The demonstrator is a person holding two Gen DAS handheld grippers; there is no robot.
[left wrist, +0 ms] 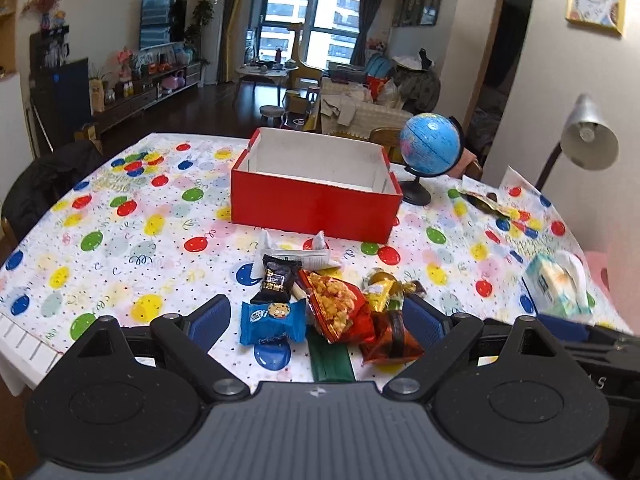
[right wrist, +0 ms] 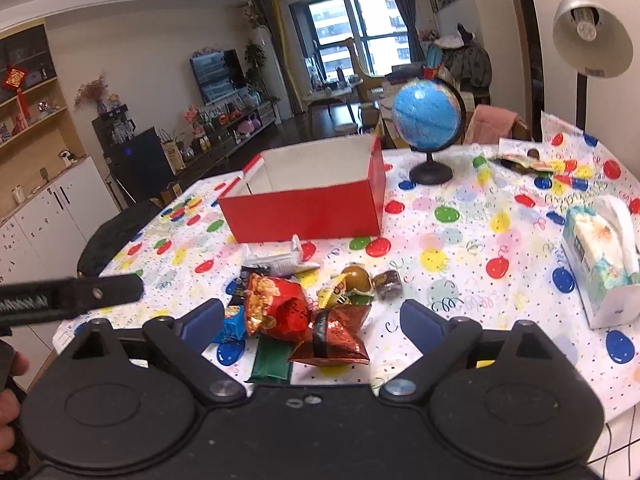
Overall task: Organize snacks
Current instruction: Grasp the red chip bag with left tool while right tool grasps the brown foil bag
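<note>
A pile of snack packets lies on the balloon-print tablecloth in front of an open red box. I see a blue cookie packet, a black packet, a red popcorn bag, a dark red foil packet, a green packet, a white packet and a yellow-green one. My left gripper is open just short of the pile. My right gripper is open too, with the pile between its fingers.
A blue globe stands right of the box. A tissue box sits at the right edge. A desk lamp rises at far right. More wrappers lie far right. A dark chair stands at the left.
</note>
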